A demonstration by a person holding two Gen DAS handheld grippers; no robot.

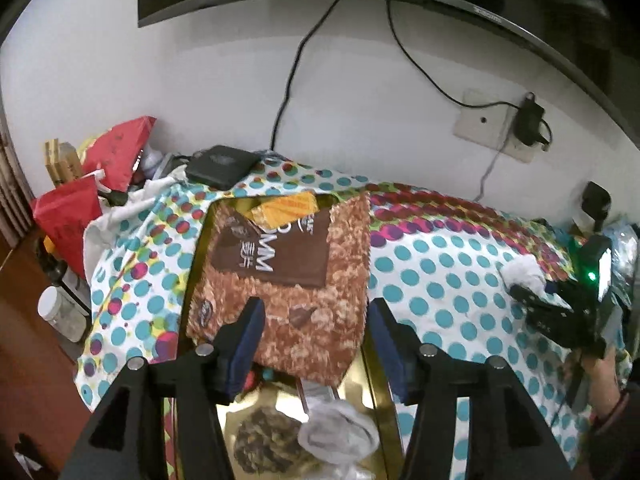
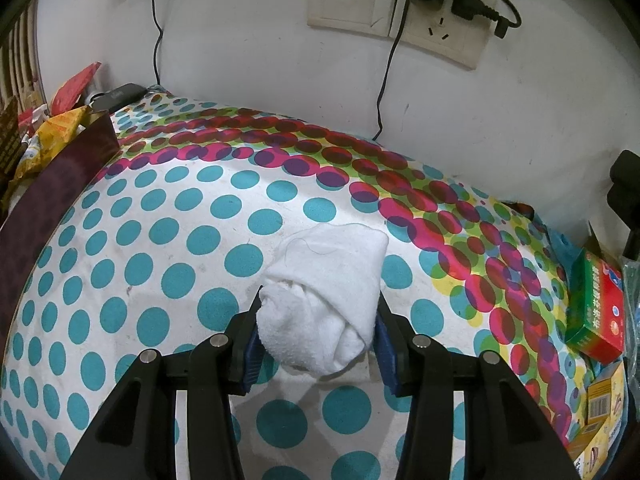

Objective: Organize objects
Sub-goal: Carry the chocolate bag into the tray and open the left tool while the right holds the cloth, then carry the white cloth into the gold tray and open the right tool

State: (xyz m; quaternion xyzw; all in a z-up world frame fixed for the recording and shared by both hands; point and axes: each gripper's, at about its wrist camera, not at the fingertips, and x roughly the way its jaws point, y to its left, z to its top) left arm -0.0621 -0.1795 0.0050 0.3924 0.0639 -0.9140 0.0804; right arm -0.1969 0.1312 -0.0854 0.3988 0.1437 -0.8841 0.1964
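The left gripper [image 1: 316, 316] is open; its pads stand apart on either side of the brown bag [image 1: 288, 276] without pressing on it. The bag lies tilted across the gold box [image 1: 374, 380], covering most of the box's opening. An orange packet [image 1: 286, 209] lies in the box at the bag's far edge. The right gripper [image 2: 318, 332] is closed on a rolled white towel [image 2: 324, 296], which rests on the dotted cloth [image 2: 160, 240], well to the right of the box. A red-green carton [image 2: 596, 308] lies at the cloth's right edge.
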